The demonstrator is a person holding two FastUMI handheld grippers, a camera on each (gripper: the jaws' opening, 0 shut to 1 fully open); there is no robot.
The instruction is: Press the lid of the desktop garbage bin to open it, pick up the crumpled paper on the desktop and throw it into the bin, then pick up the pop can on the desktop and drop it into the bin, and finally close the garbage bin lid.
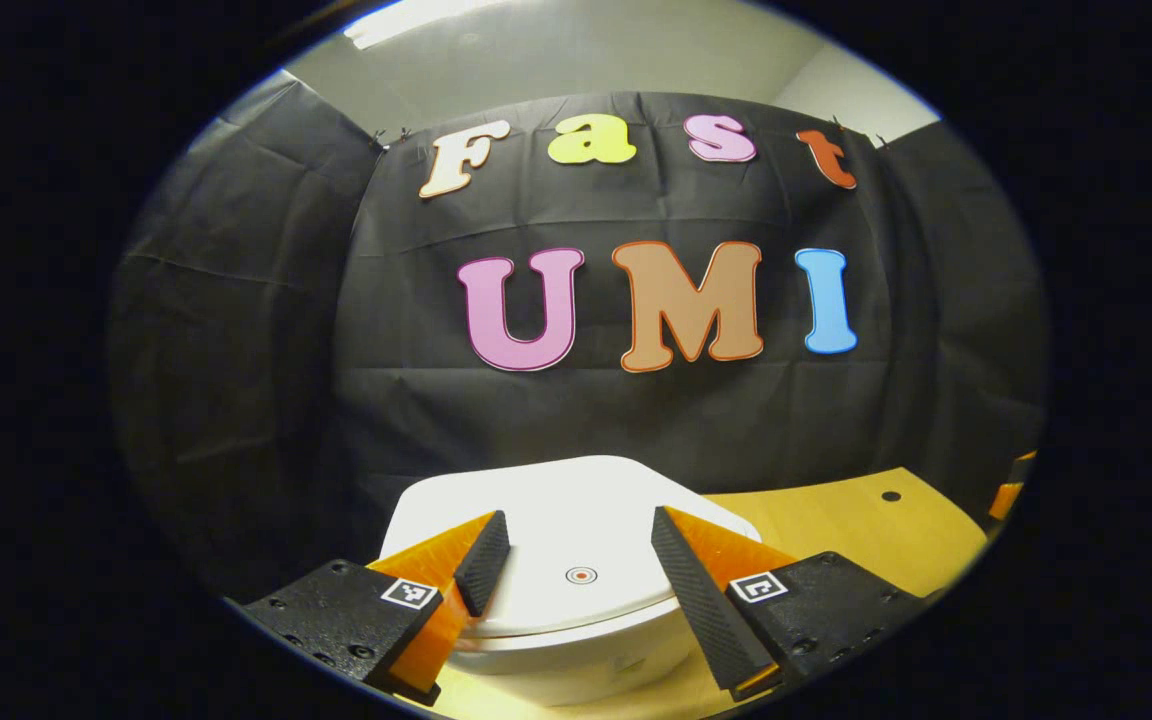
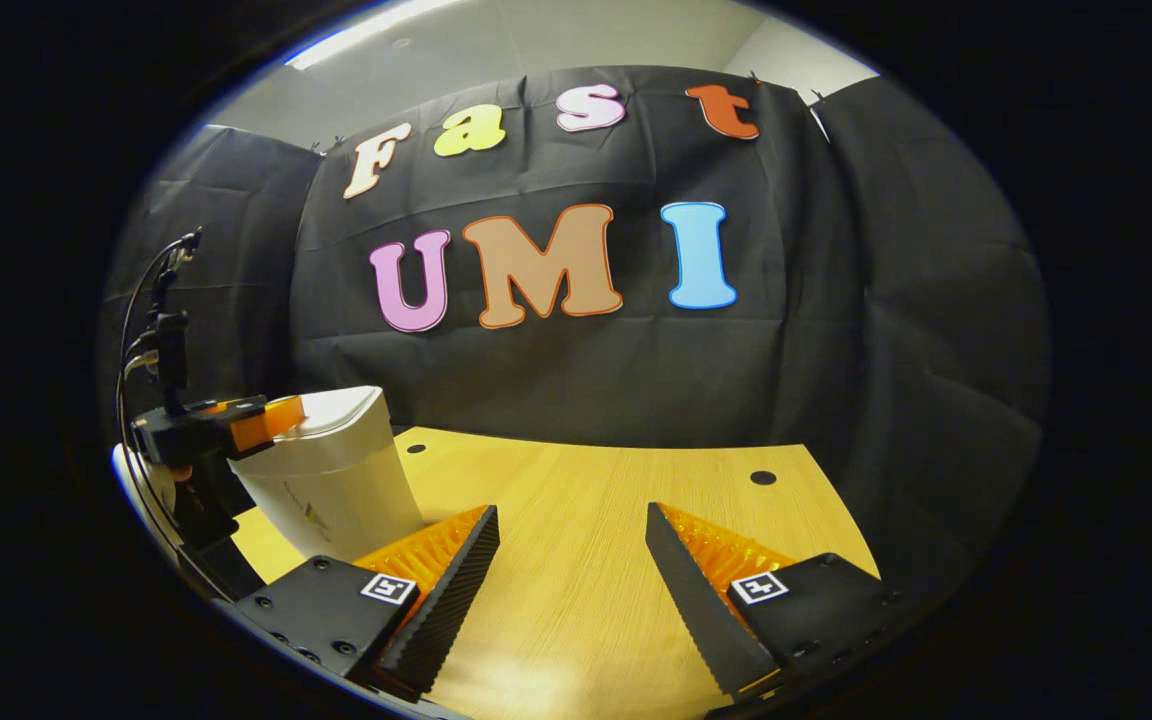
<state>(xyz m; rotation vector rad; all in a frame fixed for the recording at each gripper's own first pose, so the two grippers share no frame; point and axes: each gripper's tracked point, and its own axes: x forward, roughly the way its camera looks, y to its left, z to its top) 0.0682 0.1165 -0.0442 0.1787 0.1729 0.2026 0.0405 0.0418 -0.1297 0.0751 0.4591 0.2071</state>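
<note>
Bin front and centre in the left gripper view, white, standing on the wooden table close to the black cloth wall, and its lid is down, with a small round mark on top between the fingers. Over it hangs the left gripper, jaws spread wide, one finger to each side of that mark, low above the lid; whether the fingers touch the lid, I cannot tell from here. Swing to the right gripper view and there's the same bin at the left, seen from the side, a tapered white body narrowing toward the base, sitting near the table's back left part. The left gripper reaches in over its top from the left edge, cables looping up behind it. Down at the bottom of that view, the right gripper is spread open too, nothing between its fingers, held over bare tabletop well to the right of the bin. Two small dark round holes sit in the tabletop near the back edge, one just beside the bin, the other off to the right.
</note>
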